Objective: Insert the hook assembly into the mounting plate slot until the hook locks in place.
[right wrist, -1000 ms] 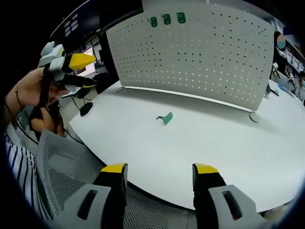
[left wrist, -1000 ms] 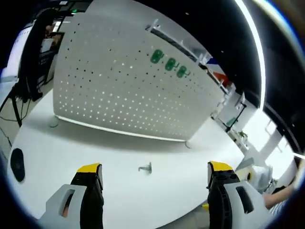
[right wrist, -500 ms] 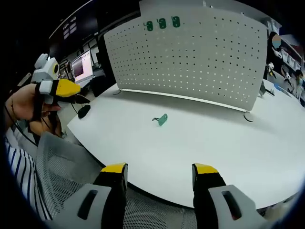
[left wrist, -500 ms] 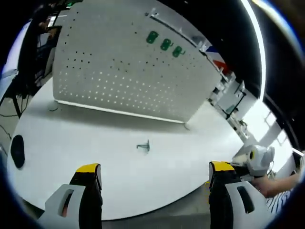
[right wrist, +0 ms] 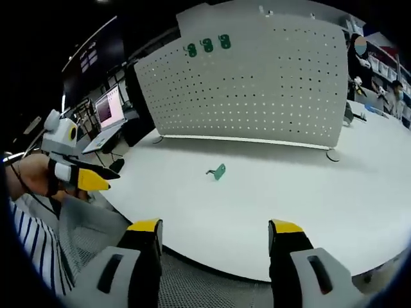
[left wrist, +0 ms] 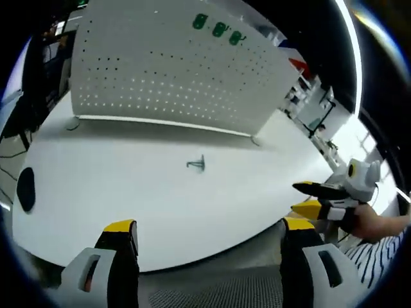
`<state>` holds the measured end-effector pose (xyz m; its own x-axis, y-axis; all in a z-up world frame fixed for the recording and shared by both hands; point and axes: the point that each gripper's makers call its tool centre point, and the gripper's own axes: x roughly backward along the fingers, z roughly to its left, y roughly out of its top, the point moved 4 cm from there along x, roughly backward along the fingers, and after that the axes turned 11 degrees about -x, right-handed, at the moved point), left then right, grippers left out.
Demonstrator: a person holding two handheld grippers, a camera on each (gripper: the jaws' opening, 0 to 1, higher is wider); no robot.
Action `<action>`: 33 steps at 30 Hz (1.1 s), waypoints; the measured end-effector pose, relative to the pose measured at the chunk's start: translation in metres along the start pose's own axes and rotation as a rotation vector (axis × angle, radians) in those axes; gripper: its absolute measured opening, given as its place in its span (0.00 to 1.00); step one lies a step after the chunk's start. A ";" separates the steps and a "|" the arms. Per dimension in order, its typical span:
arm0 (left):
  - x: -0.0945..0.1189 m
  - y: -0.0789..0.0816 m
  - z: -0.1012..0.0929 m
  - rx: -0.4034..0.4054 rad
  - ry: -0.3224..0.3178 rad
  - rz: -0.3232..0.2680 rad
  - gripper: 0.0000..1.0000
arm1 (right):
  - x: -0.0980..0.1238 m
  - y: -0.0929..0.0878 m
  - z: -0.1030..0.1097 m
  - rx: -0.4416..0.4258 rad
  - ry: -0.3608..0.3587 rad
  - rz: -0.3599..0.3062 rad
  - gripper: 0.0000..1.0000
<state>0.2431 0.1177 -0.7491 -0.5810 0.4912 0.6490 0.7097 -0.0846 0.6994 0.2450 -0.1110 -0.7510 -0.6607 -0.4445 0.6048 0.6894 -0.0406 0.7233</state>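
Both my grippers are held back off the near edge of the white table (right wrist: 308, 192), jaws spread wide with nothing between them. From the left gripper (left wrist: 209, 234) I look across the tabletop to the small green hook (left wrist: 196, 165), which lies alone on the bare surface, well short of the white perforated mounting plate (left wrist: 160, 70) standing upright along the table's far side. Three more green hooks (left wrist: 218, 29) hang in a row near the top edge of that plate. At the table's left end lies a flat black object (left wrist: 26, 189). My right gripper comes into this view beyond the table's near right corner, its yellow-tipped fingers (left wrist: 307, 208) apart, held by my hand (left wrist: 369, 221) above a striped sleeve (left wrist: 379, 260).

From the right gripper (right wrist: 215, 234) the hook (right wrist: 218, 171) again sits on the table between me and the plate (right wrist: 257, 83), touching neither the plate nor a gripper. The row of hung hooks (right wrist: 207, 45) shows at the plate's upper left. My left gripper (right wrist: 80, 176) hangs off the table's left side, over grey mesh (right wrist: 96, 231), with a lit monitor (right wrist: 110, 110) beyond it.
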 end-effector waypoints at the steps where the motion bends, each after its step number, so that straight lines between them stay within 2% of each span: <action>1: -0.001 0.000 0.000 -0.001 0.000 0.003 0.94 | 0.001 0.001 -0.001 -0.004 0.001 -0.004 0.66; 7: -0.012 -0.002 0.001 0.021 -0.006 0.012 0.93 | 0.005 0.011 -0.005 -0.083 0.011 -0.062 0.72; 9: -0.016 -0.002 0.002 0.017 -0.005 0.023 0.93 | 0.005 0.010 -0.006 -0.089 0.013 -0.036 0.73; 14: -0.033 0.000 0.000 0.021 -0.015 0.032 0.93 | 0.005 0.010 -0.009 -0.076 0.014 -0.032 0.70; 18: -0.052 0.008 0.000 -0.026 -0.034 0.022 0.89 | 0.001 0.009 -0.011 -0.085 0.019 -0.015 0.66; 24: -0.080 0.033 -0.004 -0.006 -0.075 -0.074 0.80 | -0.004 0.005 -0.008 -0.095 0.045 0.012 0.60; 25: -0.084 0.033 -0.005 -0.006 -0.082 -0.066 0.79 | -0.005 0.004 -0.005 -0.111 0.067 0.015 0.57; 28: -0.100 0.037 -0.008 -0.017 -0.088 -0.072 0.78 | -0.007 0.004 -0.002 -0.100 0.070 0.022 0.56; 33: -0.129 0.033 -0.007 -0.033 -0.089 -0.030 0.72 | -0.013 -0.002 -0.003 -0.099 0.067 0.054 0.55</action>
<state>0.3382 0.0455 -0.8077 -0.5629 0.5692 0.5993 0.6784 -0.0962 0.7284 0.2530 -0.1077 -0.7608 -0.6029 -0.5074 0.6156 0.7514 -0.1017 0.6520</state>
